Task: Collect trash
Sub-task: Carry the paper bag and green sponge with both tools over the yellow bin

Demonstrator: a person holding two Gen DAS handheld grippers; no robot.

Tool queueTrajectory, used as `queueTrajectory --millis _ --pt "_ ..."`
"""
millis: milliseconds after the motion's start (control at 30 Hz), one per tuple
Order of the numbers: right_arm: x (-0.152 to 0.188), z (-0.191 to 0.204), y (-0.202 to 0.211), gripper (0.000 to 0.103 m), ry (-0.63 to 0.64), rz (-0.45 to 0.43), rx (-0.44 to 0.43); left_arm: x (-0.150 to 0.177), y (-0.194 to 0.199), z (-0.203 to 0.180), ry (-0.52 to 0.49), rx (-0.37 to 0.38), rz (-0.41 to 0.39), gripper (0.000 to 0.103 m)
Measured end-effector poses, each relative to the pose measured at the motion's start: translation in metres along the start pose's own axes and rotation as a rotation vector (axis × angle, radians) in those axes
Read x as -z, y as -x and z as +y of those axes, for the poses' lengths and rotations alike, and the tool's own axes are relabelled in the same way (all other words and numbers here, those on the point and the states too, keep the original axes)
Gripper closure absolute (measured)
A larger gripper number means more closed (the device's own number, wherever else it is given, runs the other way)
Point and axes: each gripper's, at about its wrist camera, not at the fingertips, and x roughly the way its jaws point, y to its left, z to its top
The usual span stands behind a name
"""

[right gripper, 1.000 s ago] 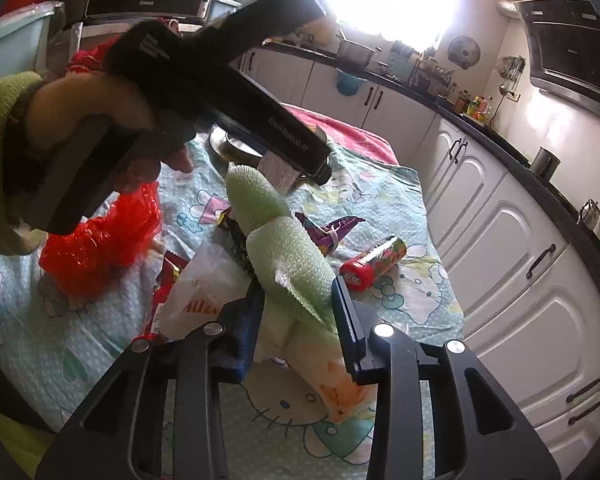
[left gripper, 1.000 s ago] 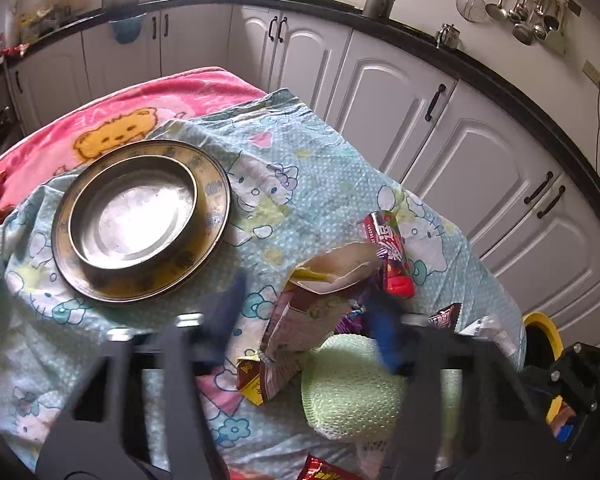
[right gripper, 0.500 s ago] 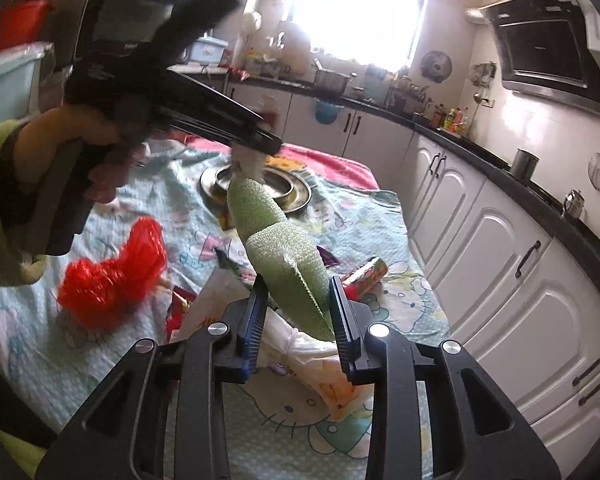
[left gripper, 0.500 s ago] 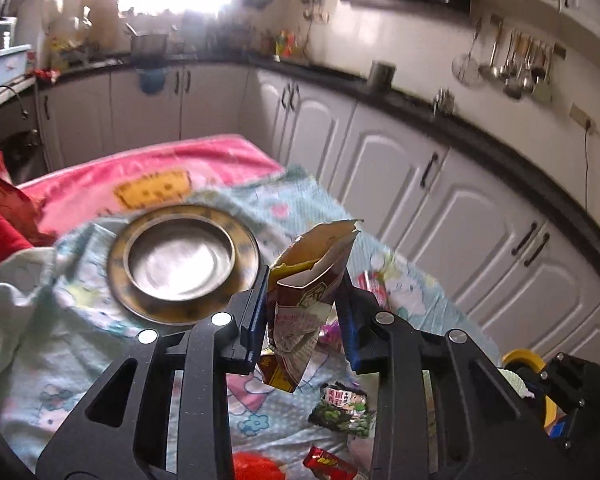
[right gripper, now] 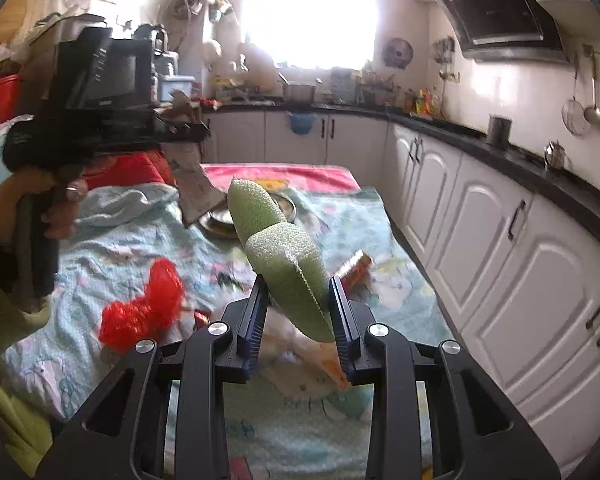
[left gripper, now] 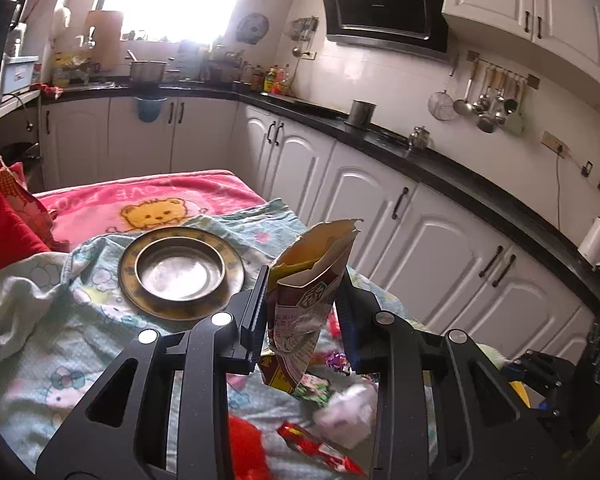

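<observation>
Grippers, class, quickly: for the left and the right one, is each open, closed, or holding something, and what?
Left gripper: closed on the torn paper snack bag.
Right gripper: closed on the green foam net sleeve.

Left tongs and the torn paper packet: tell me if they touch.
Touching. The left wrist view shows the left tongs pinching the torn paper packet, both pads pressing its sides.

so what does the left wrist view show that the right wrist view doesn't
Only the left wrist view: the left gripper shut on the torn-open paper snack packet, and a crumpled white wrapper.

Only the right wrist view: the right gripper shut on the green foam fruit net, and the hand gripping the other tool.

Both: the round brass plate and the cartoon-print blue cloth.
</observation>
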Motion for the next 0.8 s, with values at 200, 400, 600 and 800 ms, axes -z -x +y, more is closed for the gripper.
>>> queueTrajectory --millis 200,400,600,800 --pt "0.019 -0.011 0.005 0.074 -0.074 0.053 0.022 0.01 0.006 -0.011 -0.003 0.02 0.008 0.079" --pt "0.032 -0.026 0.024 0.074 -0.125 0.051 0.09 0.019 0.015 -0.022 -0.018 0.037 0.01 0.079" --pt "0.037 -0.029 0.032 0.074 -0.101 0.023 0.155 0.026 0.018 -0.032 -0.025 0.059 0.021 0.079" --pt "0.036 -0.042 0.051 0.074 -0.134 -0.014 0.184 0.03 0.02 -0.051 -0.061 0.091 0.028 0.079"
